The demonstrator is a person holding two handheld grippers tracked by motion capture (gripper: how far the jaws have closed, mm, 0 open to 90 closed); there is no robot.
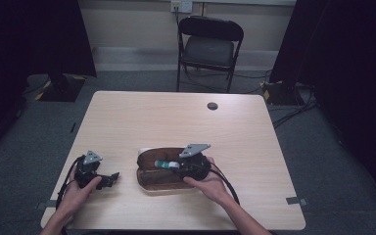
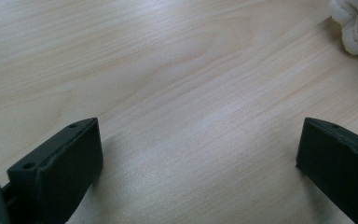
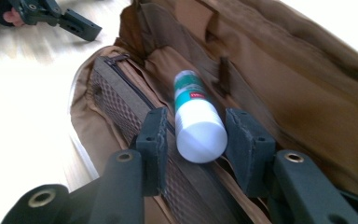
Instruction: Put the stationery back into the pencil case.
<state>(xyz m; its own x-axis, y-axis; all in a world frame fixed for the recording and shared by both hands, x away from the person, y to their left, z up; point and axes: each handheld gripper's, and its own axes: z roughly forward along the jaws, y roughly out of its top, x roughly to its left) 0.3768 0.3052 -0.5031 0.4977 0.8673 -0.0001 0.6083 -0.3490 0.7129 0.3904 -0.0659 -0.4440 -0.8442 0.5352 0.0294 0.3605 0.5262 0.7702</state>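
Note:
A brown toiletry pouch [image 1: 149, 180] lies open on the wooden table [image 1: 176, 122], near its front edge. Inside it rests a white bottle with a green label [image 3: 192, 100], lying on its side with its cap end toward me. My right gripper [image 3: 196, 140] straddles that cap end; a sliver of the mesh pocket shows between the left pad [image 3: 156, 140] and the bottle, so the pads do not press on it. In the high view the bottle [image 1: 164, 164] pokes out leftward from my right gripper [image 1: 172, 165]. My left gripper [image 1: 108, 179] rests open on the bare table left of the pouch, nothing between its jaws.
A white cloth [image 2: 354, 28] lies at the pouch's far left corner [image 1: 144, 151]. A dark round cable hole [image 1: 212, 105] sits near the table's far edge. A black folding chair [image 1: 209, 49] stands beyond the table. Cables trail from both grippers toward the front edge.

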